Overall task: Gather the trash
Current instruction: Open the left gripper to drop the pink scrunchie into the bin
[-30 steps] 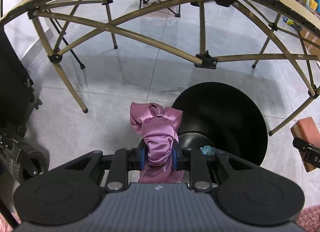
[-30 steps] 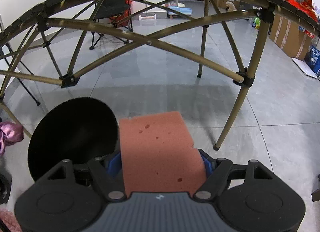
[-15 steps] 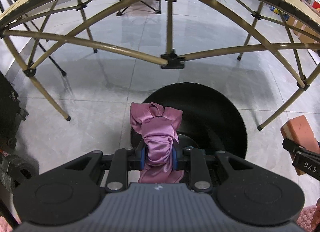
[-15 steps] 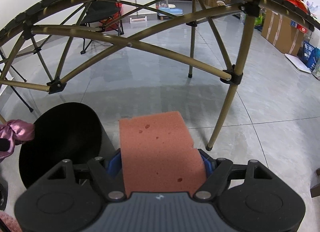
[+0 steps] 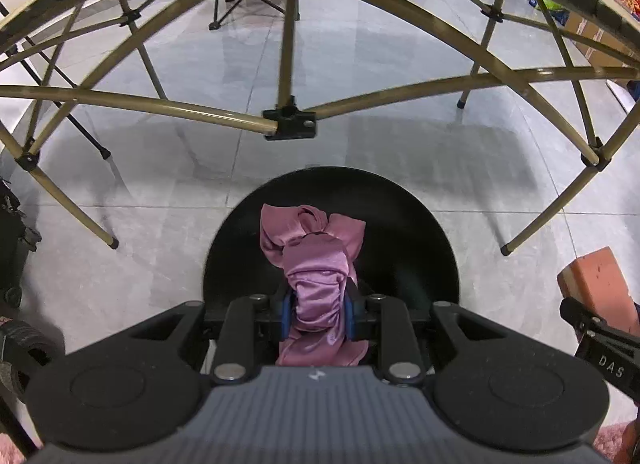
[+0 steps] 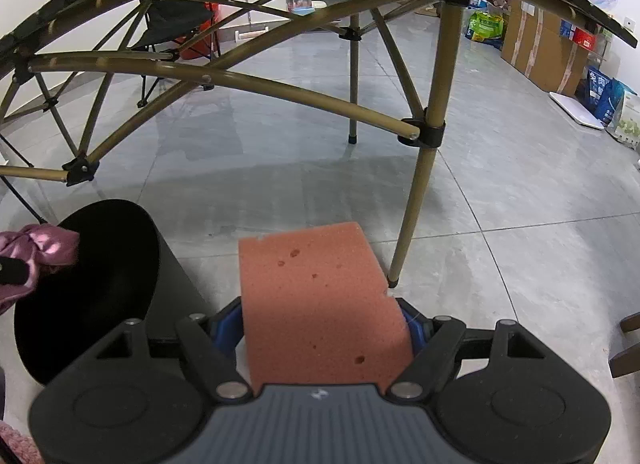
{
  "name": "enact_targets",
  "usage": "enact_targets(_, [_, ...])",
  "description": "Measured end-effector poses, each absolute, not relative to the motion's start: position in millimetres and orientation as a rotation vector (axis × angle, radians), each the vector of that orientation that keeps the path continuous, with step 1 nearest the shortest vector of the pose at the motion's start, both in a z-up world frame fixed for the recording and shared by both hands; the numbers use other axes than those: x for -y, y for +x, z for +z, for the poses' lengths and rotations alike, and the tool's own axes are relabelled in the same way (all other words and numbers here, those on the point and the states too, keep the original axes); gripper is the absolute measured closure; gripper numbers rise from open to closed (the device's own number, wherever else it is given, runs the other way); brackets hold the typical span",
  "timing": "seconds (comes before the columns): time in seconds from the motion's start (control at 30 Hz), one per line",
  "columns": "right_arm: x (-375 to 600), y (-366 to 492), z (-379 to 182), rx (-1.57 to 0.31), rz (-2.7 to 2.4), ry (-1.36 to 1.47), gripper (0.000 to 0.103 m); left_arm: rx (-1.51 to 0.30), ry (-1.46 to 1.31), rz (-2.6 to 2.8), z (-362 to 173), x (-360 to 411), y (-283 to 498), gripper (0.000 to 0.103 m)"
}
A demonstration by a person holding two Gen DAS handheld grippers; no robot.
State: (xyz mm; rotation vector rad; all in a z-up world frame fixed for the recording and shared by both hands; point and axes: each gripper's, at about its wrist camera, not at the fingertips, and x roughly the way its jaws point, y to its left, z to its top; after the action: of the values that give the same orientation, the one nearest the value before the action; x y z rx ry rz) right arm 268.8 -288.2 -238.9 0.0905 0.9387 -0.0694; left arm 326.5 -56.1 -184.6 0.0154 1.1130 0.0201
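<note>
Your left gripper (image 5: 316, 310) is clamped on the pink cloth (image 5: 314, 264), which hangs over the mouth of the black bin (image 5: 420, 232). Your right gripper (image 6: 324, 328) squeezes the orange sponge (image 6: 316, 296) just beside this bin, above the grey floor (image 6: 500, 192).

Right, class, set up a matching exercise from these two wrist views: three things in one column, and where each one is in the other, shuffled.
Things:
1. pink satin cloth
2. orange sponge
3. black bin

Places:
A. standing on the grey floor beside the folding table's legs
B. clamped in the left gripper, over the bin's mouth
C. clamped in the right gripper, off to the bin's side

Pairs: 1-B, 2-C, 3-A
</note>
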Motion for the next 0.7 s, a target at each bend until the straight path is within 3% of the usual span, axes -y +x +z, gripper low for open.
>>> enact_targets(0.57, [296.0,266.9,-242.9,-0.948,-0.086,0.094,0.027,-1.153,0.008,0.016,-197.5,68.8,335.8,0.079])
enact_targets(0.67, [295.7,266.8,-242.4,-0.945,-0.084,0.095,0.027,-1.146,0.008,0.017,-197.3,69.1,335.0,0.073])
enact_targets(0.7, [295.7,266.5,-242.1,-0.944,-0.085,0.095,0.027,-1.139,0.01,0.024,-196.7,69.1,334.6,0.066])
